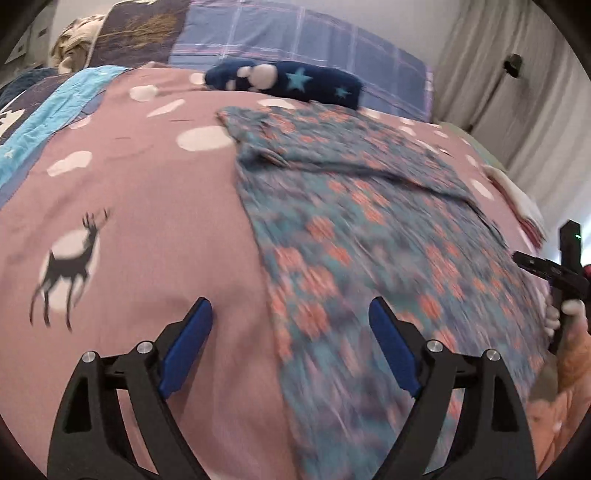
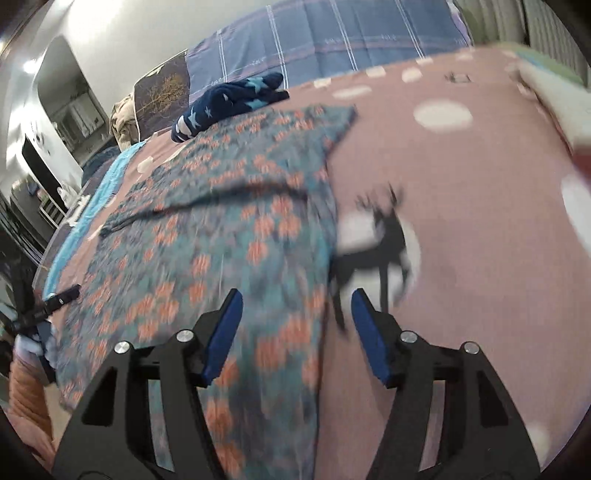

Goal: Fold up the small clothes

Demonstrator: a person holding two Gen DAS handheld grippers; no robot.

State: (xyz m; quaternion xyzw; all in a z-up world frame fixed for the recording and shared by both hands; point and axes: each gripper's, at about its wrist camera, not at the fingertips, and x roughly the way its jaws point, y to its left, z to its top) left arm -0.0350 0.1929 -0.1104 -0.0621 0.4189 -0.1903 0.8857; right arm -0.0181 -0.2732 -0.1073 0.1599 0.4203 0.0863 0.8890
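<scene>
A small teal garment with orange flower print (image 1: 369,229) lies spread flat on the pink bed cover (image 1: 147,206); one part is folded across its upper half. My left gripper (image 1: 290,306) is open and empty, straddling the garment's left edge. In the right wrist view the garment (image 2: 207,236) fills the left half, and my right gripper (image 2: 295,295) is open and empty over its right edge. The other gripper shows at the right edge of the left view (image 1: 546,273) and at the left edge of the right view (image 2: 48,302).
A dark blue star-print fleece item (image 1: 295,83) (image 2: 229,99) lies beyond the garment. Blue plaid pillows (image 1: 295,33) stand at the head. A light folded pile (image 2: 554,99) sits at the bed's right side. Curtains (image 1: 517,74) hang behind.
</scene>
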